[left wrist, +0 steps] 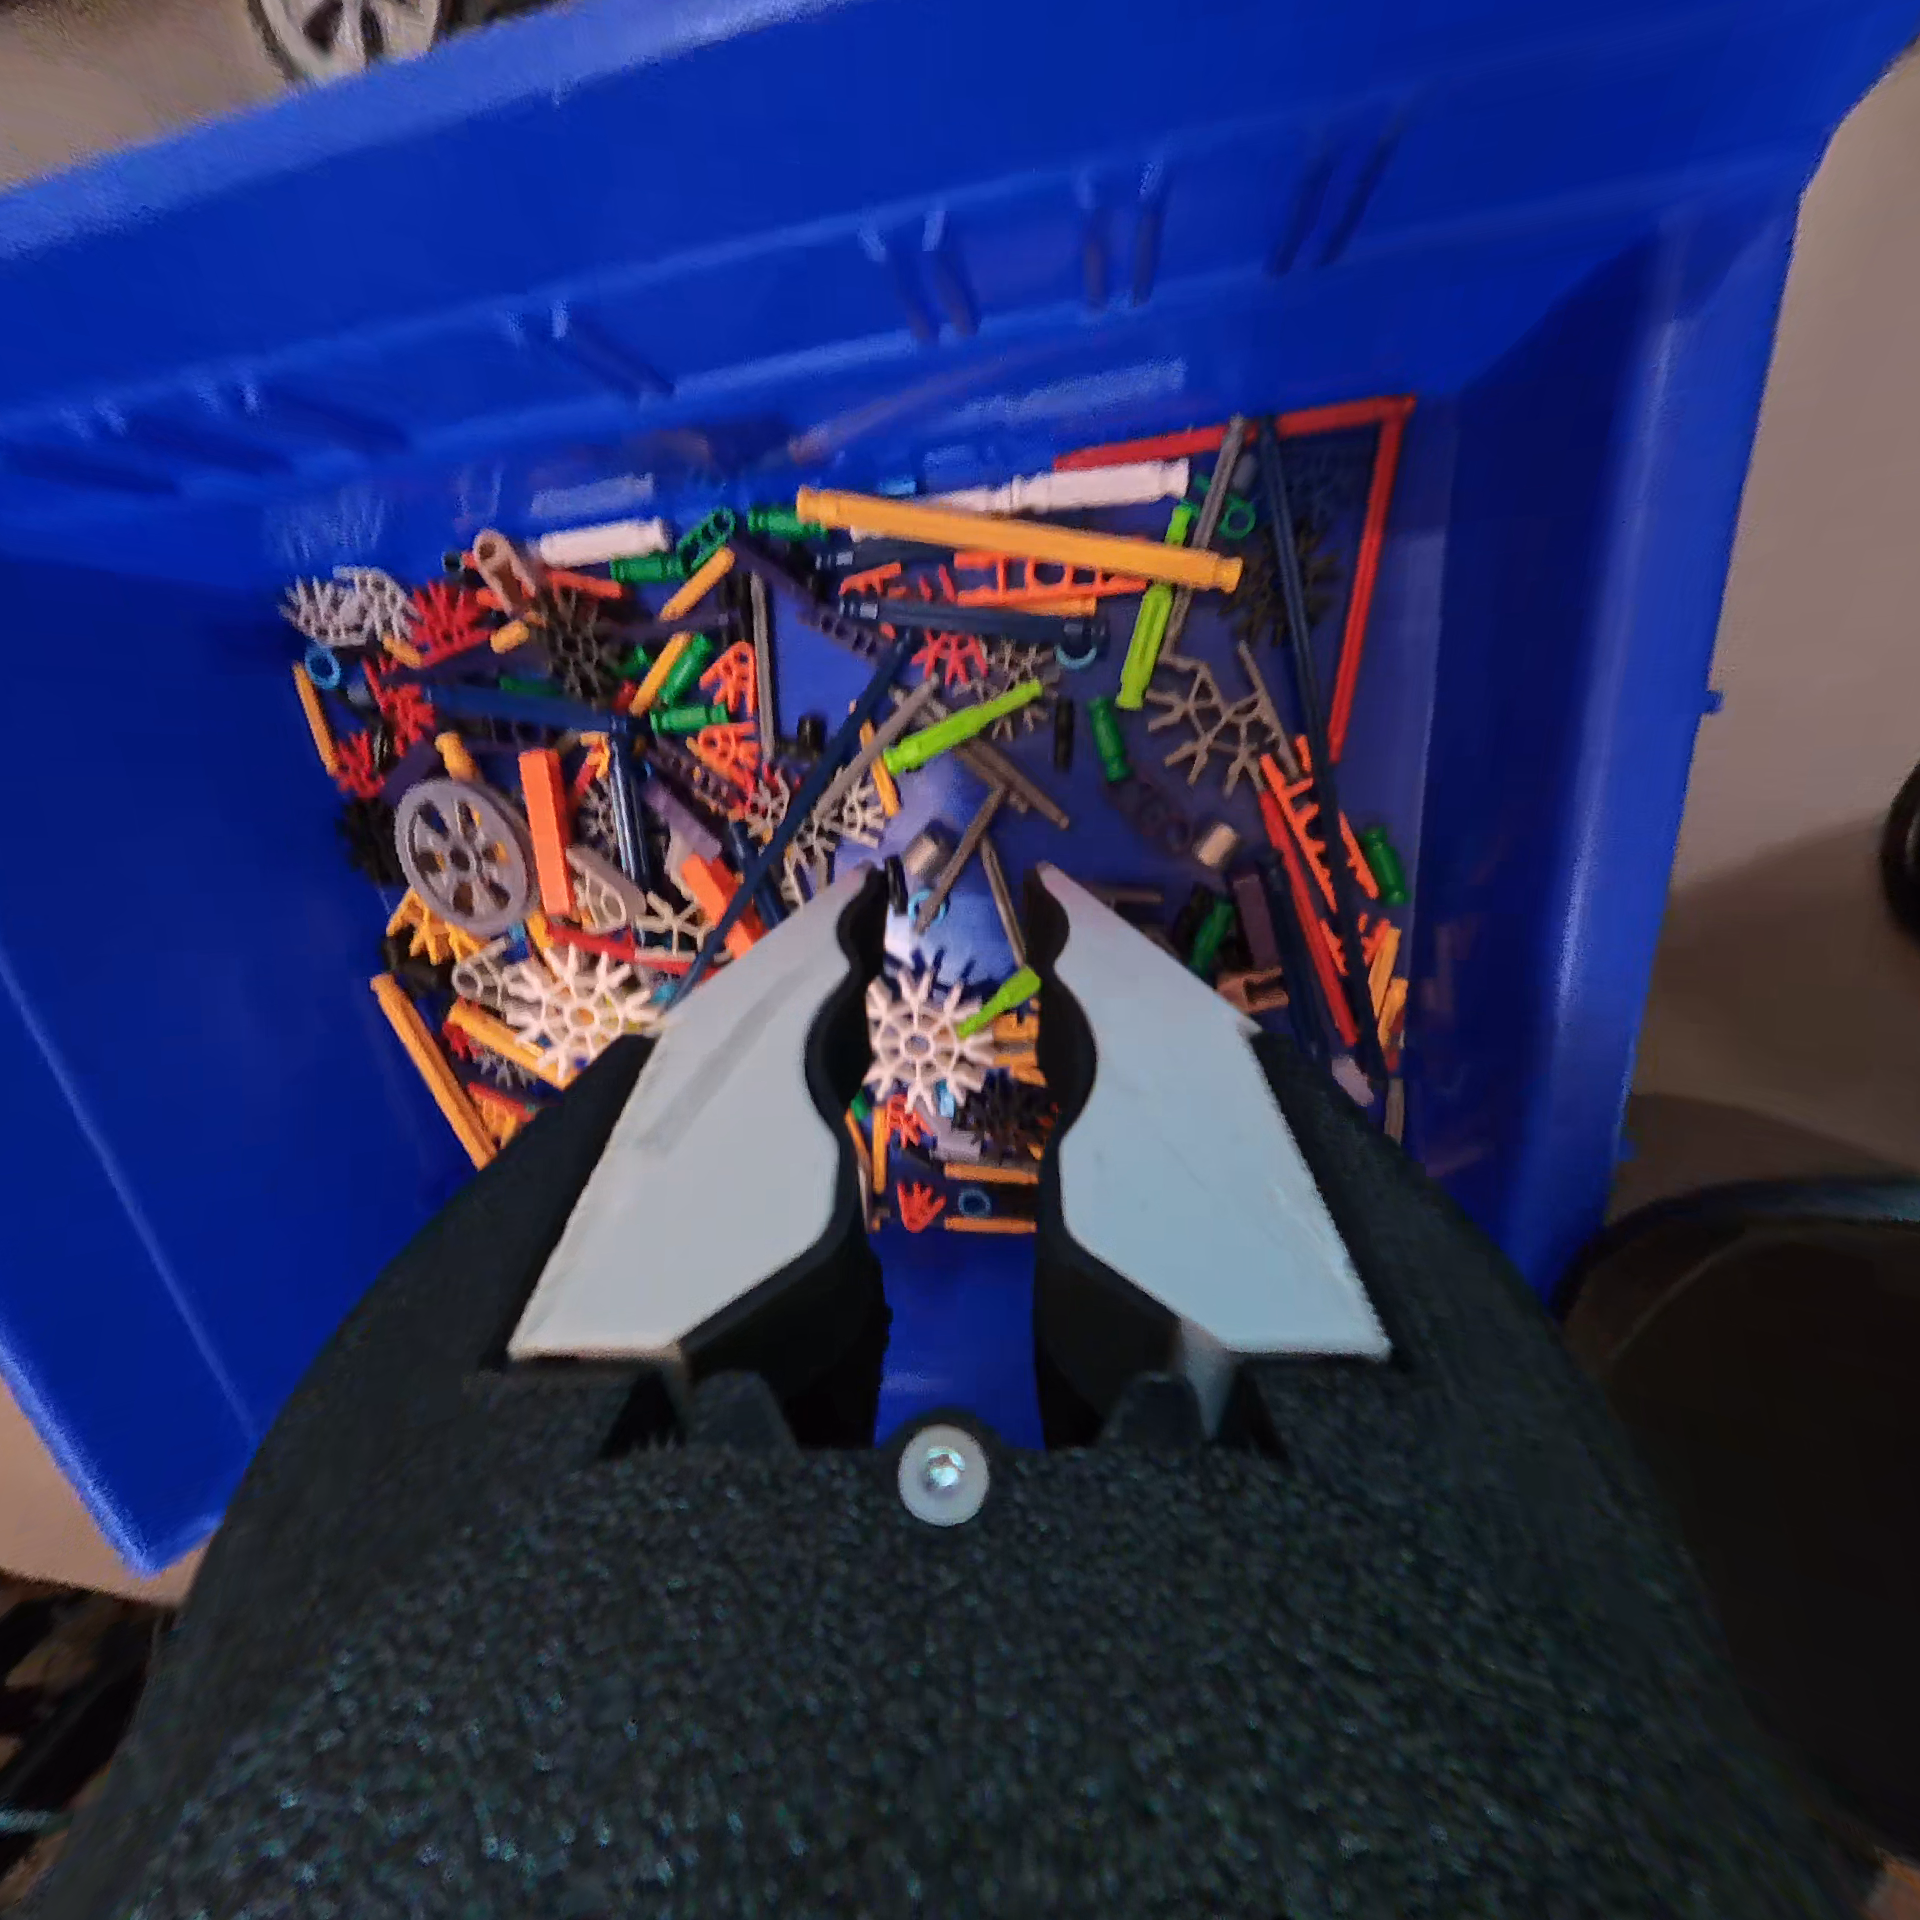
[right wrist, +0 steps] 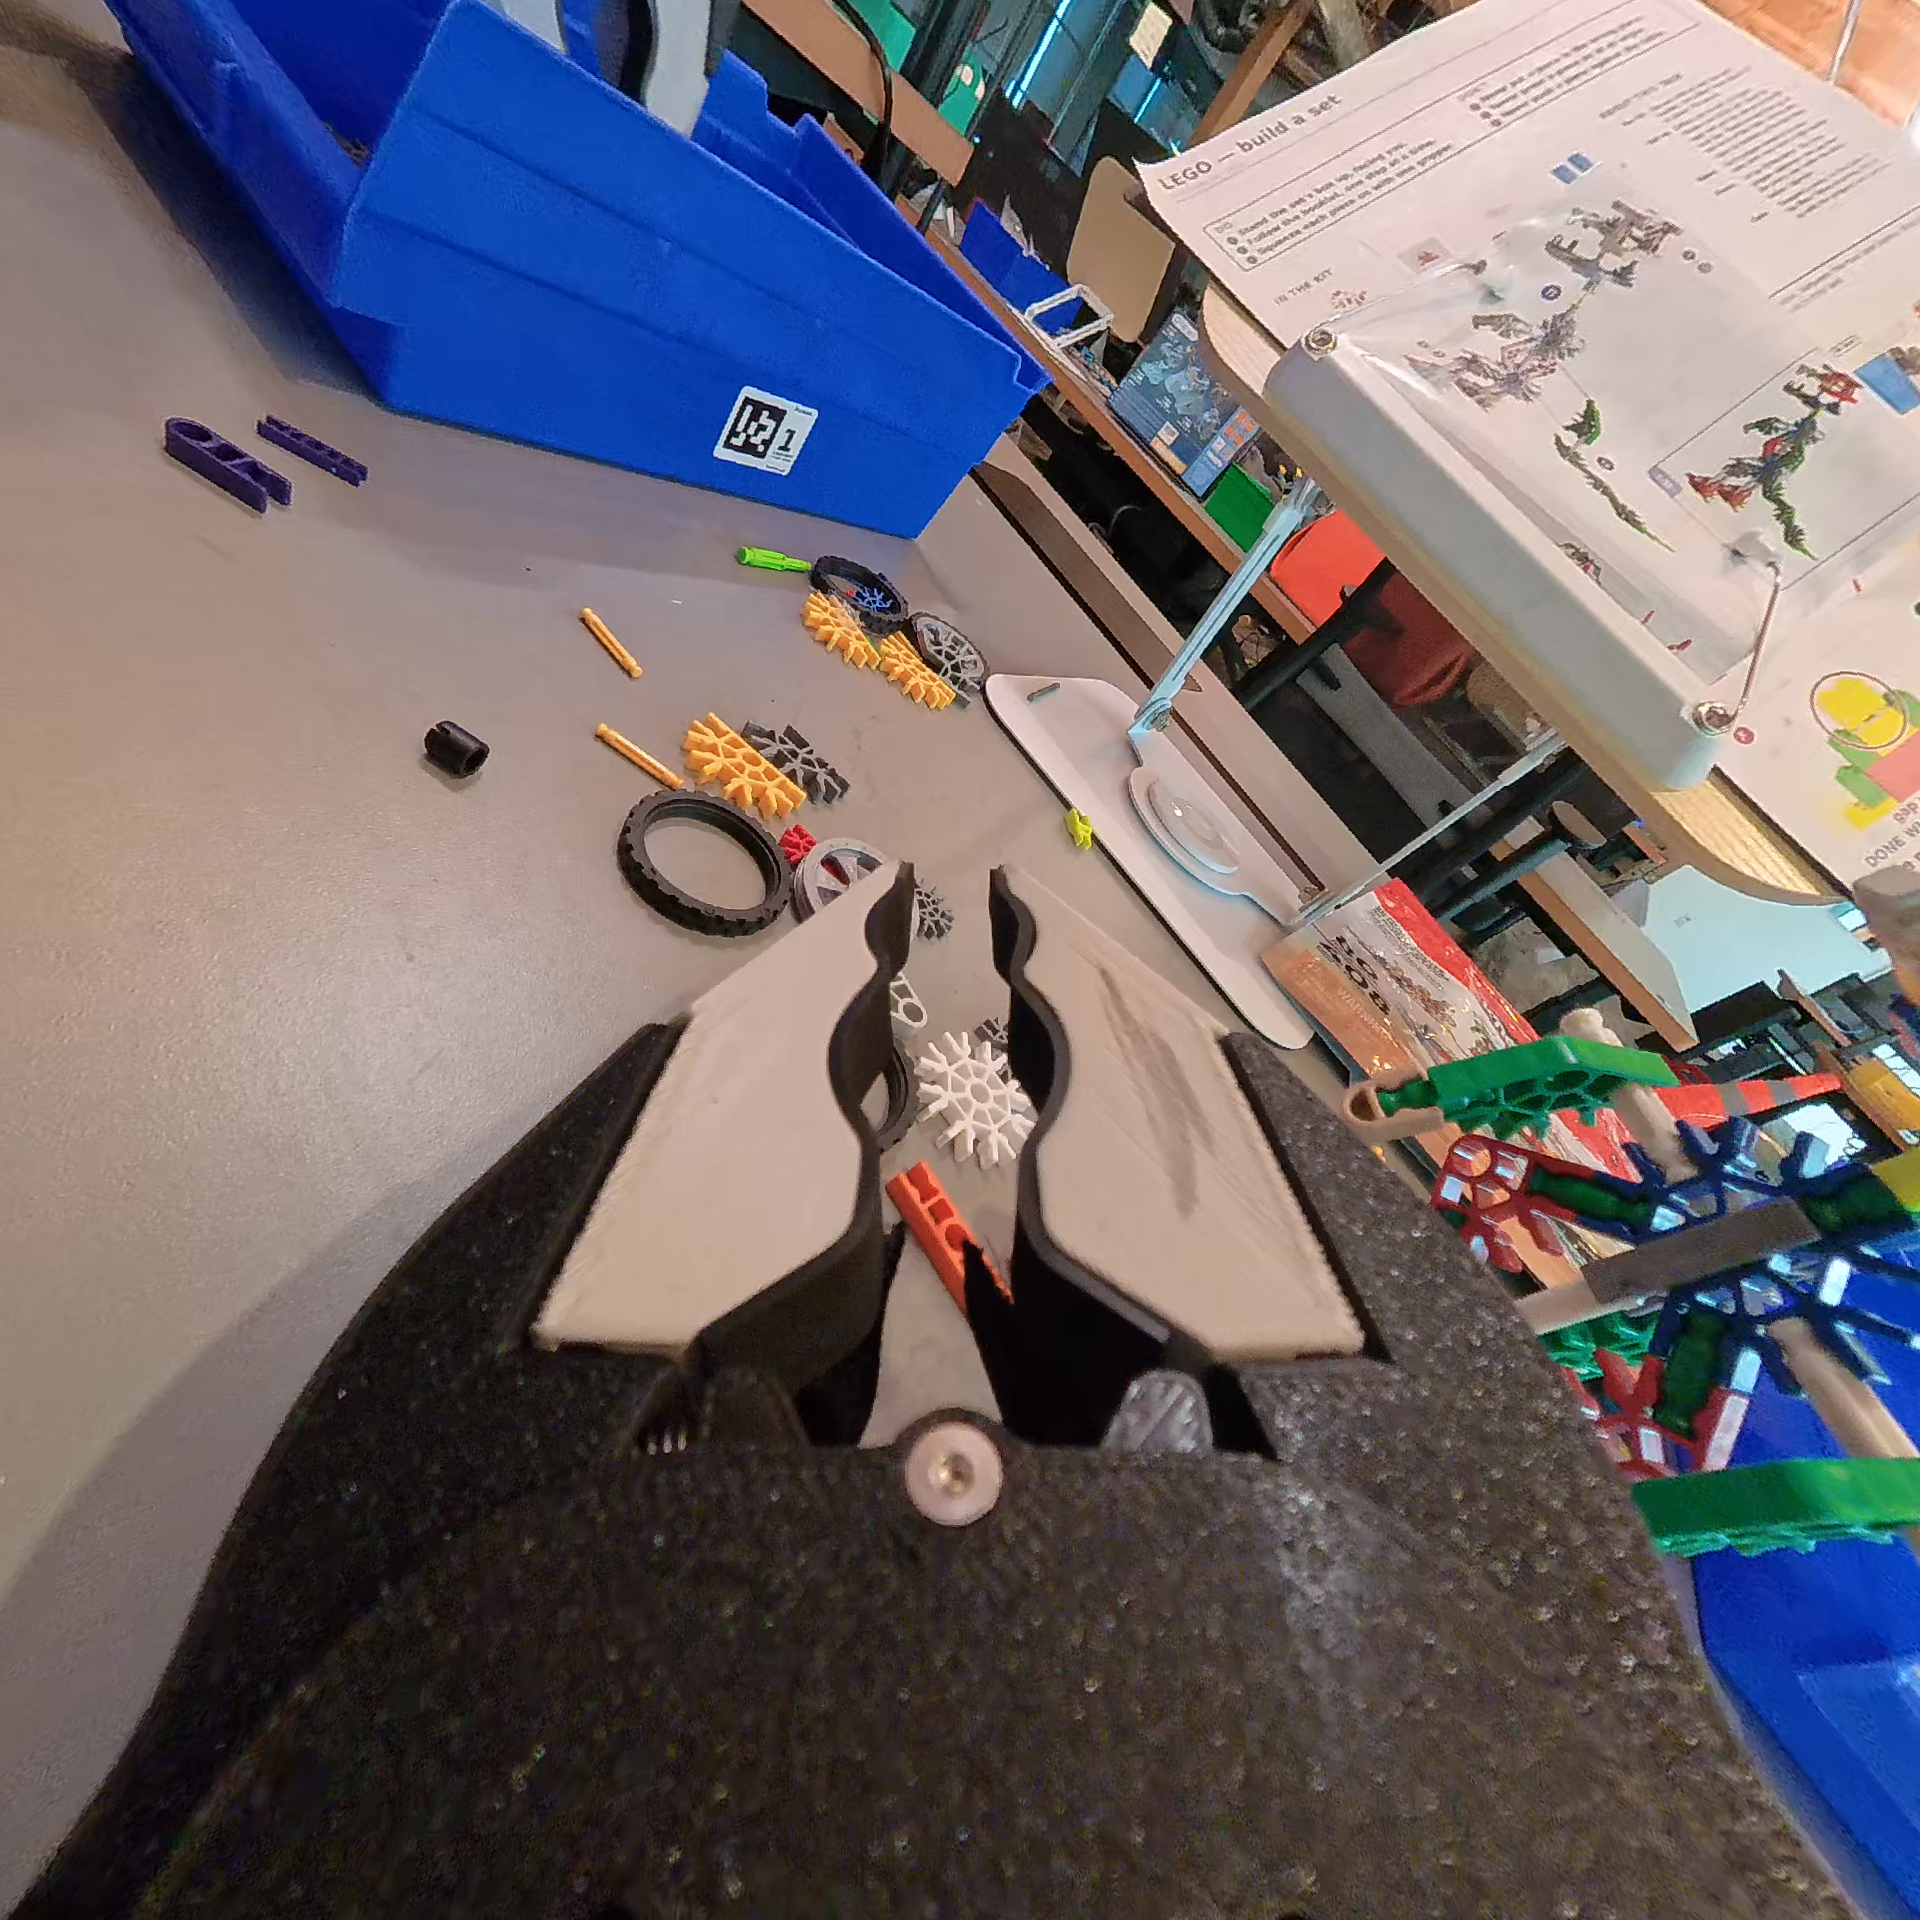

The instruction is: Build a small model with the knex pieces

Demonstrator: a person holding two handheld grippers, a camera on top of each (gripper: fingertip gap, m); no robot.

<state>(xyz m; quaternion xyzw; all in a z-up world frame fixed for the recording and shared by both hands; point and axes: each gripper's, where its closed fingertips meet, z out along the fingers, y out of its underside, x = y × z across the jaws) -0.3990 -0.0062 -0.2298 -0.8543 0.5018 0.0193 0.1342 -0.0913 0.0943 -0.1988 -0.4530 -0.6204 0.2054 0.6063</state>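
Observation:
My left gripper (left wrist: 956,883) is open and empty, held above the inside of a blue bin (left wrist: 1558,727) full of loose rods and connector pieces. A white snowflake connector (left wrist: 920,1039) lies right below its jaws, with a grey wheel (left wrist: 462,857) to the left. My right gripper (right wrist: 951,883) is open and empty, low over a grey table (right wrist: 260,935). A white snowflake connector (right wrist: 971,1096) and an orange piece (right wrist: 935,1216) lie between its fingers. A black tyre ring (right wrist: 701,860) and a grey wheel (right wrist: 831,873) lie just beyond its left fingertip.
Yellow connectors (right wrist: 740,764), yellow rods (right wrist: 610,642), a black sleeve (right wrist: 455,748) and purple pieces (right wrist: 223,462) are scattered on the table. The blue bin (right wrist: 623,301) stands at the back. A white stand with an instruction sheet (right wrist: 1558,343) and a built green, blue and red model (right wrist: 1714,1195) are at the right. The tips of one gripper are about 35 cm away from the tips of the other. My right tips are about 40 cm from the grey wheel (left wrist: 462,857), my left tips only 12 cm.

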